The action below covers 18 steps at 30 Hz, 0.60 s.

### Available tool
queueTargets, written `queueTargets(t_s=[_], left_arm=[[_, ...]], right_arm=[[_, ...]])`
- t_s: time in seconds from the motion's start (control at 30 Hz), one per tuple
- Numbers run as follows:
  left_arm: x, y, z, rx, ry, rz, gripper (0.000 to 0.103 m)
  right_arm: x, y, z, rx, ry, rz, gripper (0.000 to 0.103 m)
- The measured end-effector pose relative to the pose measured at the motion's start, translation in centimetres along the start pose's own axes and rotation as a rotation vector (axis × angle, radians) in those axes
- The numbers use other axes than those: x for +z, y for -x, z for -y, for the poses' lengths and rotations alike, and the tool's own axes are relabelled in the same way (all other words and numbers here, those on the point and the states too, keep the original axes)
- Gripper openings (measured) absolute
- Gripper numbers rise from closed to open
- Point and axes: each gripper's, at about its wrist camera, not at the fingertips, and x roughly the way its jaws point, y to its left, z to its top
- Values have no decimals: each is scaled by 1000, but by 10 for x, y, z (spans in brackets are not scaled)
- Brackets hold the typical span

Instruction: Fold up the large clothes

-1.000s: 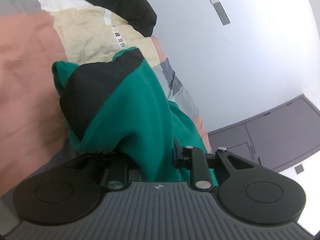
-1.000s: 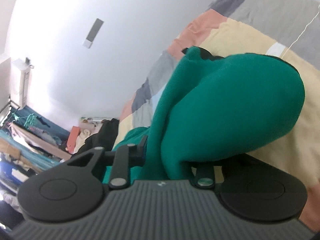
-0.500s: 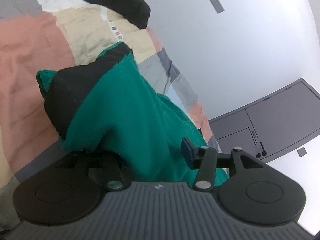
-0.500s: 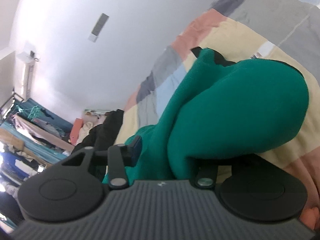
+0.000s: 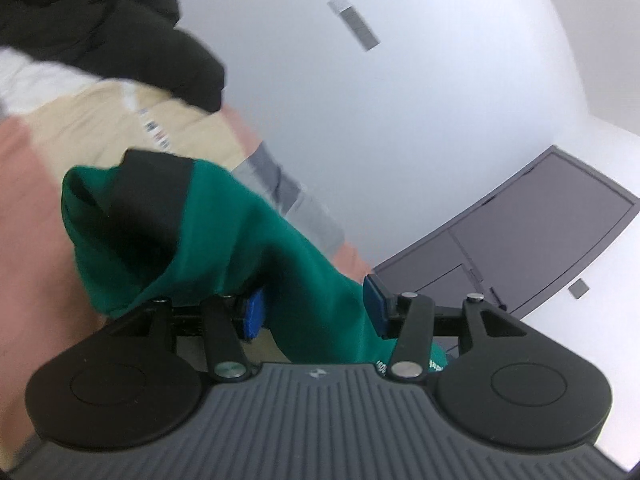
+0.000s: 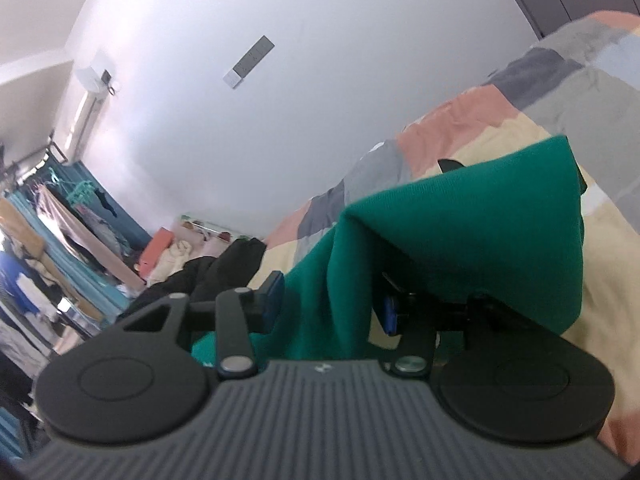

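A green garment with a black panel (image 5: 240, 232) lies bunched on a patchwork bed cover (image 5: 32, 200). One fold of it runs back between the blue pads of my left gripper (image 5: 313, 312), which stands open with a gap at each pad. In the right wrist view the same green garment (image 6: 480, 220) drapes over the right finger. A fold of it hangs between the spread pads of my right gripper (image 6: 330, 306), which is open too. The garment's lower part is hidden behind both gripper bodies.
A black garment (image 5: 100, 20) is heaped on the bed beyond the green one and also shows as a black garment (image 6: 224, 268) at the bed's far end. A grey cabinet (image 5: 540, 232) stands against the white wall. A crowded clothes rack (image 6: 60, 220) fills the room's far side.
Both grippers' jaws have spread apart and let go of the green cloth, which now lies loose between the pads. Both hands have risen a little and rolled.
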Motion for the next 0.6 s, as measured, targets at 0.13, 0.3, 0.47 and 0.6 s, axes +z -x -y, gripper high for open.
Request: queueTargets(t_s=[0.13, 0.3, 0.47, 0.6], left_arm=[[19, -21, -1, -24, -15, 24, 55], [39, -42, 1, -28, -90, 95, 59], [51, -83, -7, 87, -221, 97, 61], [51, -119, -18, 189, -312, 82, 61]], right_arm=[[15, -20, -3, 1, 37, 8, 51], [34, -48, -8, -8, 86, 16, 51], [43, -68, -5, 7, 162, 48, 61], [44, -81, 1, -7, 263, 58, 61]])
